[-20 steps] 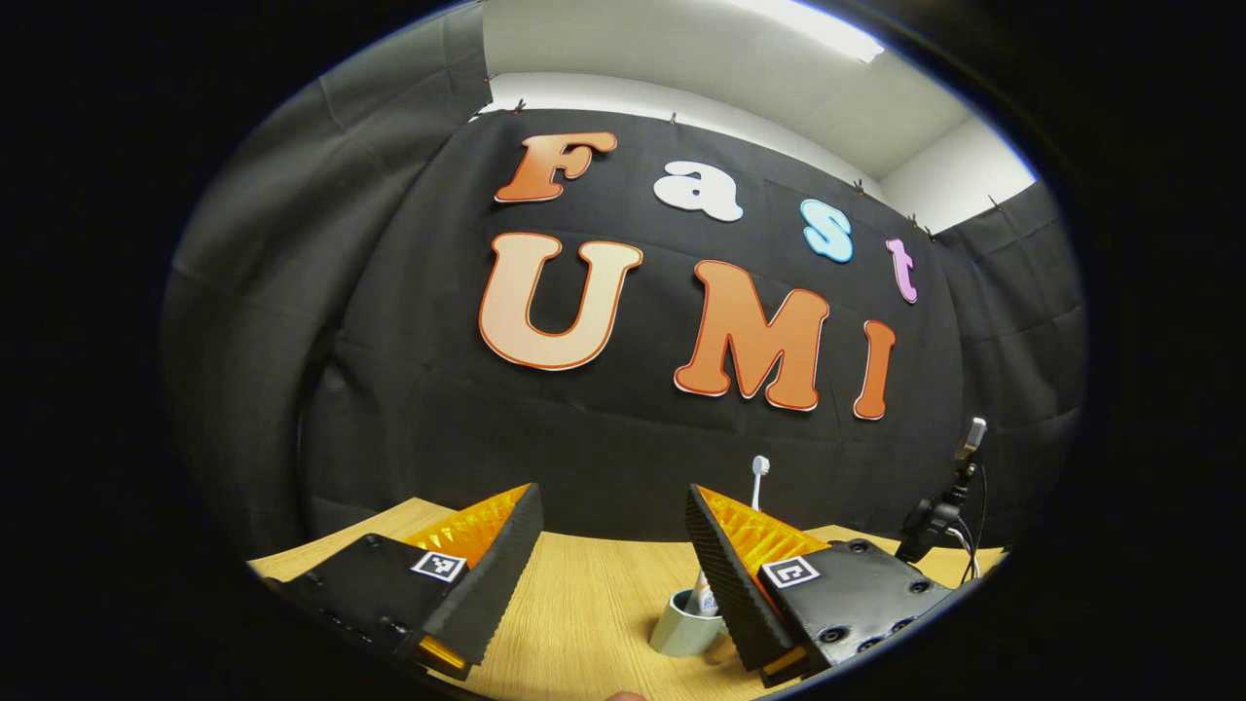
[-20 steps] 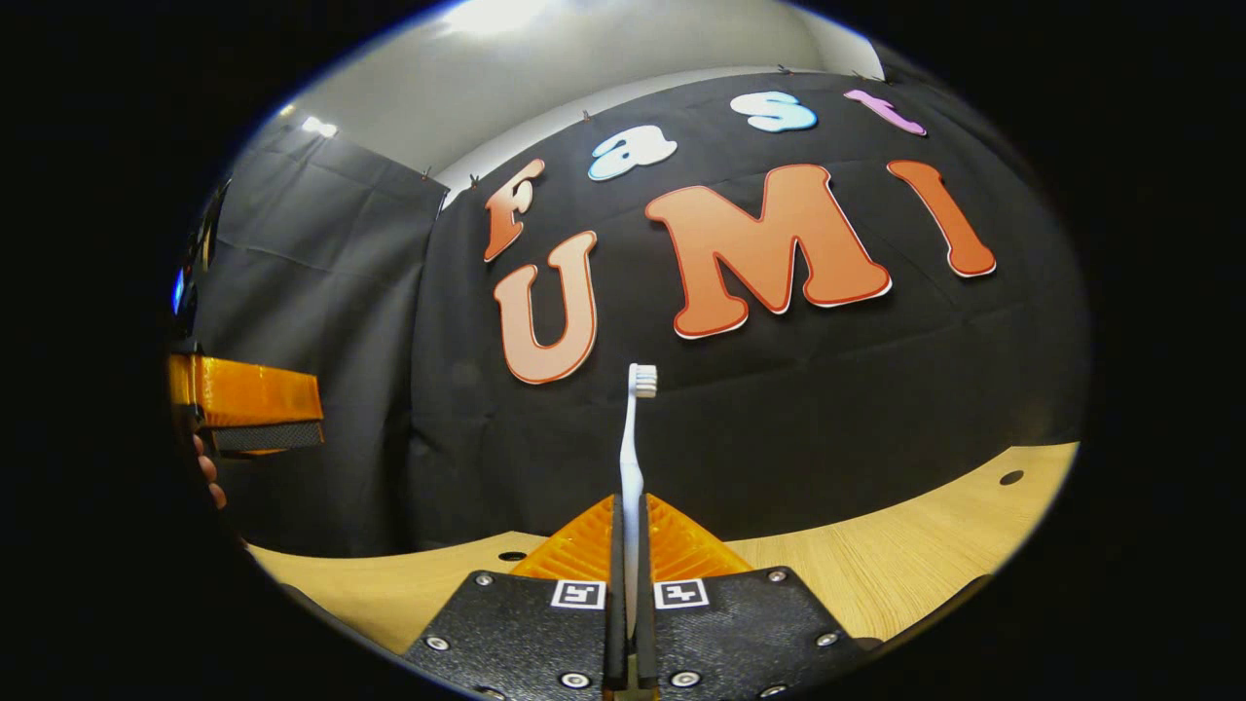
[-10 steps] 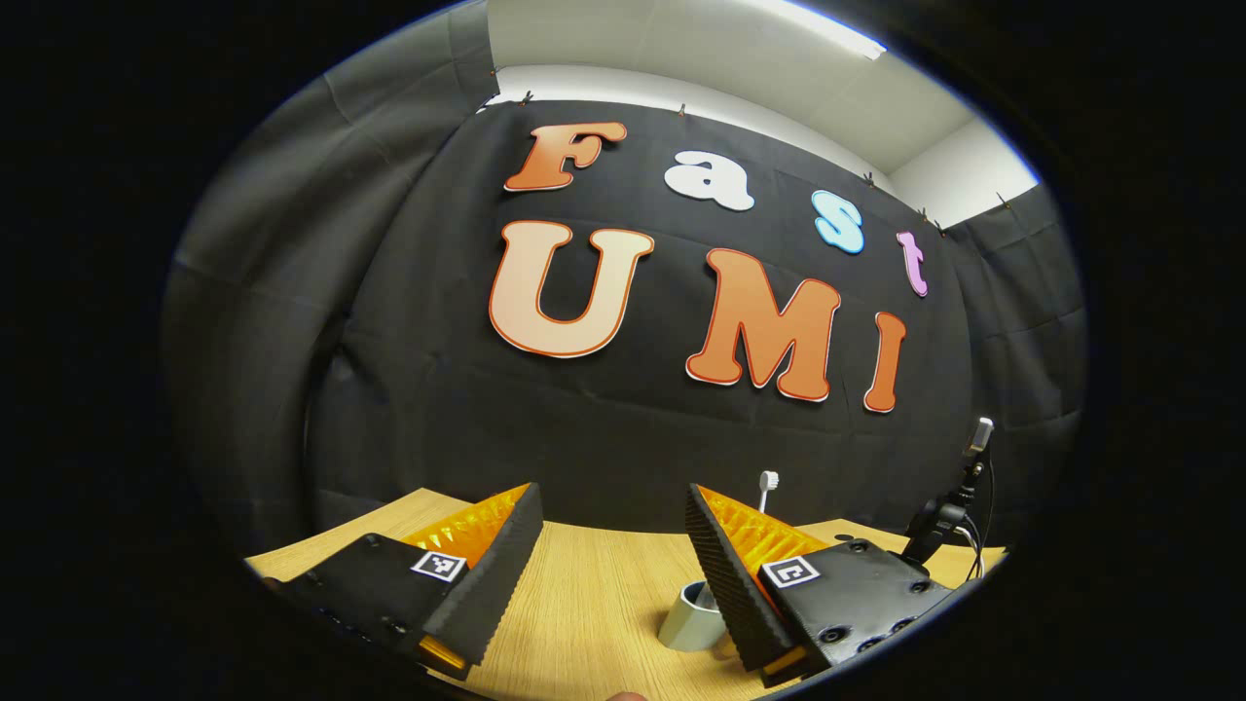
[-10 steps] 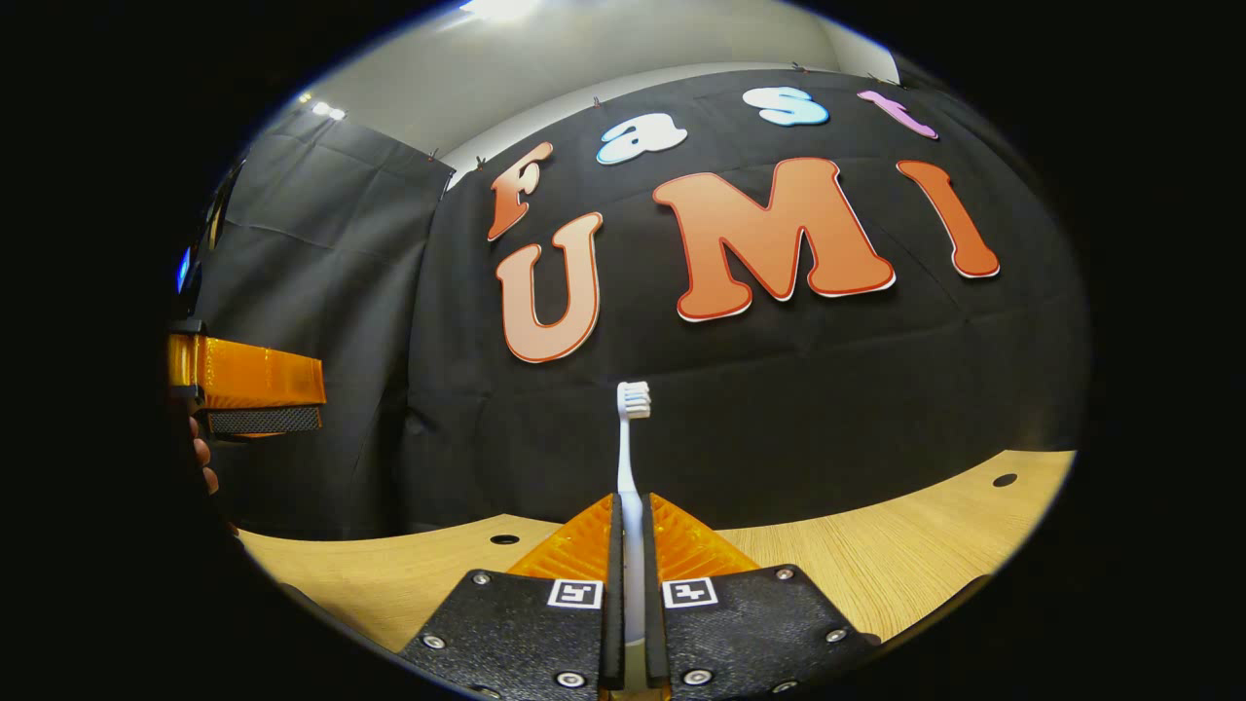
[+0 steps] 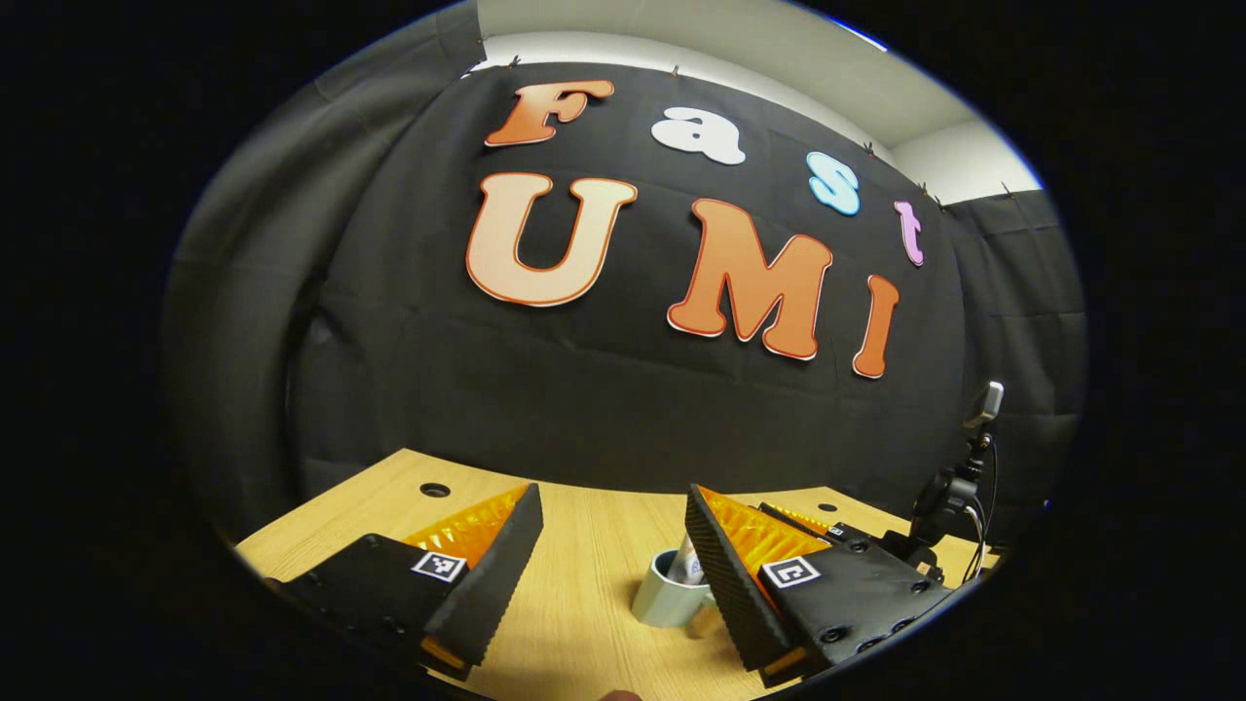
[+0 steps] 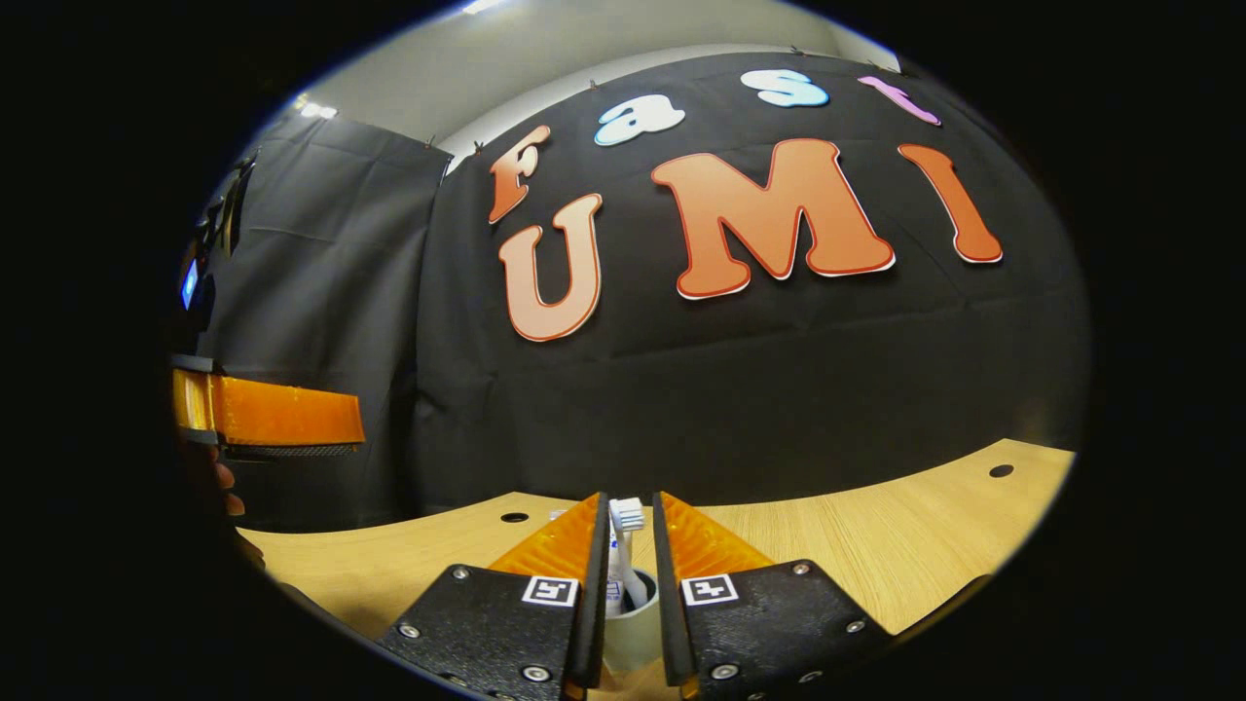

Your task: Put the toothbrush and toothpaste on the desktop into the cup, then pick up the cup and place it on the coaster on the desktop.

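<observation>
Cup (image 5: 664, 602) sits on the desktop (image 5: 584, 594) between our left gripper's (image 5: 608, 560) wide-open fingers, toothpaste (image 5: 689, 562) standing inside. In the right gripper view, our right gripper (image 6: 625, 574) stands slightly parted around the toothbrush (image 6: 626, 545), which already rests in the cup (image 6: 631, 633). We judge it best to lift straight up, clear of the bristles, before grasping the cup.

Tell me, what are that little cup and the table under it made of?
The cup looks like smooth, matt plastic or glazed ceramic: pale grey-green, even in colour, with a soft sheen; I can't tell which. The table looks like light wood or a wood-look laminate: fine straight grain lines, a flat low-gloss surface and round drilled holes.
</observation>
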Motion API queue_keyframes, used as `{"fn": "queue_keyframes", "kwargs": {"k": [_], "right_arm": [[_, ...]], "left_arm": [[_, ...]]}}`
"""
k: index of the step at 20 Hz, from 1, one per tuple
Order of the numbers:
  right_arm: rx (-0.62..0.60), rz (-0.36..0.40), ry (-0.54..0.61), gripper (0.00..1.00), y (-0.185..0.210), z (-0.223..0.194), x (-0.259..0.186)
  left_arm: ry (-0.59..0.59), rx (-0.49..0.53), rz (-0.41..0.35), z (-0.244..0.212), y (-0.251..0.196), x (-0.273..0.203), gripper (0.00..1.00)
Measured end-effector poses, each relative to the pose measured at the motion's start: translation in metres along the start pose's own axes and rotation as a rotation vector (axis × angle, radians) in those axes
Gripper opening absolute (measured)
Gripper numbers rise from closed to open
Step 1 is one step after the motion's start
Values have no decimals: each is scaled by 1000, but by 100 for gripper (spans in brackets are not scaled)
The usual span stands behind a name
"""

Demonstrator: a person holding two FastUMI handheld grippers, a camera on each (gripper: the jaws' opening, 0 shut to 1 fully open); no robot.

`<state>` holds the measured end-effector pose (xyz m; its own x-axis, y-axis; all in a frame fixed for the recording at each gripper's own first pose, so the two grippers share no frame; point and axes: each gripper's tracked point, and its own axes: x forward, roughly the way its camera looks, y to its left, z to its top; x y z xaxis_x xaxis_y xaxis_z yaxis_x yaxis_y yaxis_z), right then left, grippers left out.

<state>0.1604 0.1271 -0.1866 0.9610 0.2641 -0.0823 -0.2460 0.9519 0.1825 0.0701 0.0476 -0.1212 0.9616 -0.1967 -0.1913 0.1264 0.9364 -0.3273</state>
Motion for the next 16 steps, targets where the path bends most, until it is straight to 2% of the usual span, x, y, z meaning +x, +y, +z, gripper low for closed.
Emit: {"fn": "queue_keyframes", "kwargs": {"k": [3,5,6,9,10,13,16], "right_arm": [[-8,4,2,31,-6,16,-15],[23,26,2,42,-7,34,-30],[33,35,2,42,-8,41,-37],[11,25,5,65,-22,62,-63],[-9,19,-1,71,-30,72,-75],[-39,1,-14,78,-46,92,-102],[-71,-9,-34,84,-57,111,-126]], "left_arm": [[60,-15,-8,-4,-10,4,94],[161,-46,-34,-19,-28,9,94],[220,-62,-45,-28,-35,11,94],[396,-108,-57,-54,-57,15,94],[467,-124,-50,-64,-62,18,94],[601,-135,-25,-85,-69,12,95],[744,-91,18,-107,-79,15,95]]}}
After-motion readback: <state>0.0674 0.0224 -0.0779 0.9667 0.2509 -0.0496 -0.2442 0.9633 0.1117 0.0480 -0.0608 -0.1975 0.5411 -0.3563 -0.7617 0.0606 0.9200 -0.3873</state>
